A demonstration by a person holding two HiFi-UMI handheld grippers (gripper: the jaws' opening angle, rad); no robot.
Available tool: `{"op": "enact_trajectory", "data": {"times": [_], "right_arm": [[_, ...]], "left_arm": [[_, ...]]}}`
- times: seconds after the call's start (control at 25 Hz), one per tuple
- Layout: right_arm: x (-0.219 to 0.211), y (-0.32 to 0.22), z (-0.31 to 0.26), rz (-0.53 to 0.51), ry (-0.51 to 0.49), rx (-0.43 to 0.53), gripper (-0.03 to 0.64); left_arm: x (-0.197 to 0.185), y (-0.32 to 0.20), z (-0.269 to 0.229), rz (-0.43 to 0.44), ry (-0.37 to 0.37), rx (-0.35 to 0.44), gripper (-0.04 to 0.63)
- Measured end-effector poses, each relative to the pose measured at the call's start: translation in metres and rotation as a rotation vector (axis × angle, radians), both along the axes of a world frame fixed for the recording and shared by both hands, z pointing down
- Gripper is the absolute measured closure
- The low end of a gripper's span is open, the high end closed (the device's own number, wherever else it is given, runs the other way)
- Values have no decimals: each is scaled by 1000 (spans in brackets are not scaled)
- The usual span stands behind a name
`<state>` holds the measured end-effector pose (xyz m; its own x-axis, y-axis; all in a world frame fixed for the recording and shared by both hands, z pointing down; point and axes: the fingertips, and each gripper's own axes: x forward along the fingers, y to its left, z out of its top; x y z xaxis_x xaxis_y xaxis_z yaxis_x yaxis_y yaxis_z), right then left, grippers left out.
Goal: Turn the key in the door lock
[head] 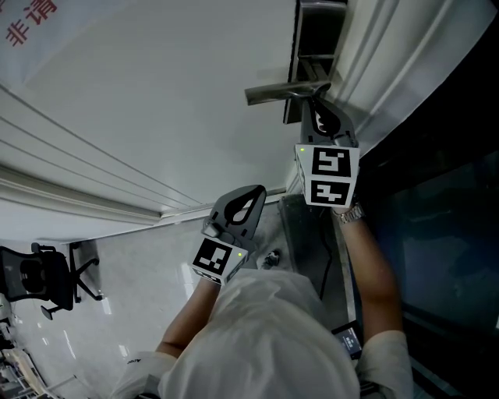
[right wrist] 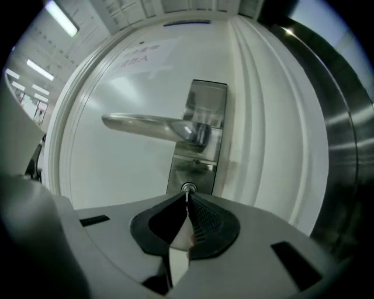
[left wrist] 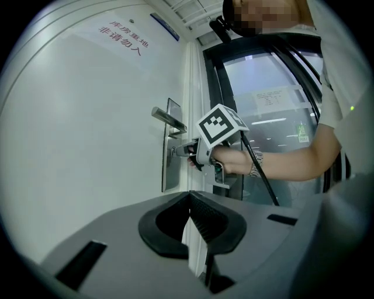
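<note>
The white door (head: 156, 101) carries a steel lock plate (right wrist: 201, 152) with a lever handle (right wrist: 152, 125), also seen from above (head: 284, 92). Below the handle sits the round keyhole (right wrist: 188, 188). My right gripper (right wrist: 187, 198) is right at it, jaws shut on the thin silver key (right wrist: 187, 194) that sticks into the keyhole. From the side, the right gripper (left wrist: 178, 152) meets the plate (left wrist: 169, 169) under the handle (left wrist: 168, 118). My left gripper (head: 253, 193) hangs back from the door, lower and to the left, with jaws shut (left wrist: 190, 201) and nothing between them.
A dark metal frame and glass panel (head: 437, 195) stand right of the door. Red print (head: 31, 19) marks the door's upper part. A black office chair (head: 35, 277) stands on the pale floor at lower left. A paper notice (left wrist: 272, 96) hangs on the glass.
</note>
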<state>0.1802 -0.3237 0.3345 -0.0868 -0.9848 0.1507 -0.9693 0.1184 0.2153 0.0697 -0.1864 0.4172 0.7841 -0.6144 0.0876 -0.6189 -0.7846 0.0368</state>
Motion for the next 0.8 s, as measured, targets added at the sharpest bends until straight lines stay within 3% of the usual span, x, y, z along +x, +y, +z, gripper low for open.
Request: {"op": "enact_trajectory", "data": {"times": [0.2, 0.32, 0.8], "right_arm": [[5, -1, 2, -15, -473, -33, 606], [8, -1, 4, -28, -704, -49, 606], [10, -1, 9, -58, -1366, -80, 601]], "left_arm": [[0, 1, 4, 0, -8, 0, 586], [2, 1, -2, -1, -1, 10, 586], [1, 7, -2, -6, -10, 17, 586]]}}
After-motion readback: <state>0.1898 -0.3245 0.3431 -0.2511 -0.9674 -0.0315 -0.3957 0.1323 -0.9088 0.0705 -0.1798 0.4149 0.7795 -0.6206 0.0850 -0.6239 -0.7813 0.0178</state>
